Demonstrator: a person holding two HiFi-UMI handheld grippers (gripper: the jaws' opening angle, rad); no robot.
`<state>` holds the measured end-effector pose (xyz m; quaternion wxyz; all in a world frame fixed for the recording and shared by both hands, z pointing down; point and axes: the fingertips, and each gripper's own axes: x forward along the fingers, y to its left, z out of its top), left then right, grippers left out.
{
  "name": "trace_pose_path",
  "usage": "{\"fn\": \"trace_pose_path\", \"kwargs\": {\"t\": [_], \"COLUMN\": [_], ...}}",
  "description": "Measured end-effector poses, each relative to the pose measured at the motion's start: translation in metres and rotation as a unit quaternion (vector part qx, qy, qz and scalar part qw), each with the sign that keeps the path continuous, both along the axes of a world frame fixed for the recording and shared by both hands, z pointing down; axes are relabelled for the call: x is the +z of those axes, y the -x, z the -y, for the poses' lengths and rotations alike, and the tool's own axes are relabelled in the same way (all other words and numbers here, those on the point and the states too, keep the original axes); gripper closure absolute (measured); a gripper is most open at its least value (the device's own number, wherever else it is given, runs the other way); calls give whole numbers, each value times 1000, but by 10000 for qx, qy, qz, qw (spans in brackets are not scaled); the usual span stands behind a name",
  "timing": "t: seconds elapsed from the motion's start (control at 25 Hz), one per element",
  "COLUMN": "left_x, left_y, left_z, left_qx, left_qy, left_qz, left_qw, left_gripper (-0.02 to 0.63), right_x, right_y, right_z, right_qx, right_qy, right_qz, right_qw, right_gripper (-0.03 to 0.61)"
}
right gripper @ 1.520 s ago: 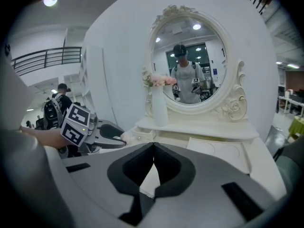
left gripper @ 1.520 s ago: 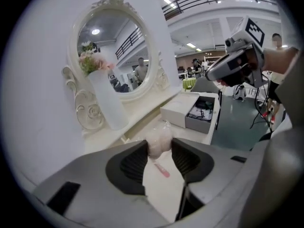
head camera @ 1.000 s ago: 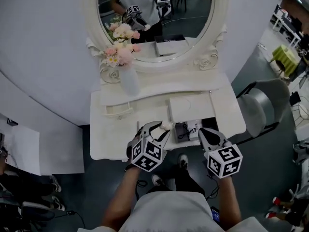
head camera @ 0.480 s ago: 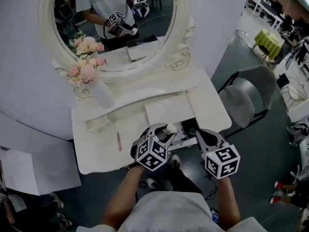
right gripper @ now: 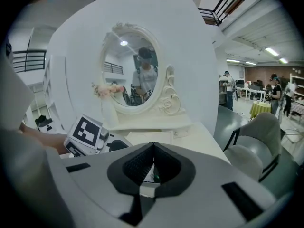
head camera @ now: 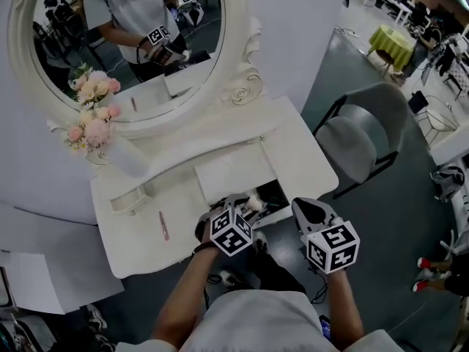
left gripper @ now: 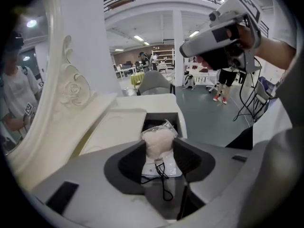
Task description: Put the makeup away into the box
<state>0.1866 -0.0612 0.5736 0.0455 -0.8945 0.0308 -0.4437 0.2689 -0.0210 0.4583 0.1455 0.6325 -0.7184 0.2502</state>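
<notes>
My left gripper [head camera: 245, 202] is shut on a pale pink makeup puff in clear wrap [left gripper: 158, 142], which stands upright between both pads; its jaws have just been opening a little. The puff [head camera: 254, 199] hangs over the open dark box [head camera: 270, 193] set in the front of the white dressing table [head camera: 300, 152]. Below the puff a white packet with a black cord [left gripper: 161, 167] lies in the box [left gripper: 154, 123]. My right gripper [head camera: 302, 206] hovers just right of the box, shut and empty [right gripper: 152, 151]. A pink pencil [head camera: 163, 226] lies on the table to the left.
The box's white lid [head camera: 233, 171] lies flat behind the opening. A vase of pink flowers [head camera: 94, 127] and a small tray [head camera: 128, 199] stand at the left, under the oval mirror [head camera: 124, 42]. A grey chair [head camera: 359, 139] stands to the right.
The head view has swung, shifting the table leftward. My left gripper has come down and forward with the puff over the box. The right gripper has moved along beside it. The pink pencil came into view.
</notes>
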Motion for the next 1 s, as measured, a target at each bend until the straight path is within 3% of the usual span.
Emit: {"fn": "trace_pose_path", "kwargs": {"t": [0.64, 1.0], "left_x": [52, 20], "left_y": [-16, -13], "left_z": [2, 8], "left_qx": [268, -49], "left_qy": [333, 584], "left_qz": [671, -46], "left_qw": [9968, 9983], "left_gripper": [315, 301], "right_x": [23, 21], "right_y": [-27, -17], "right_z": [9, 20], "right_qx": [122, 7], "right_qy": [237, 227], "right_qz": [97, 91], "right_qw": [9996, 9997], "right_gripper": [578, 578]}}
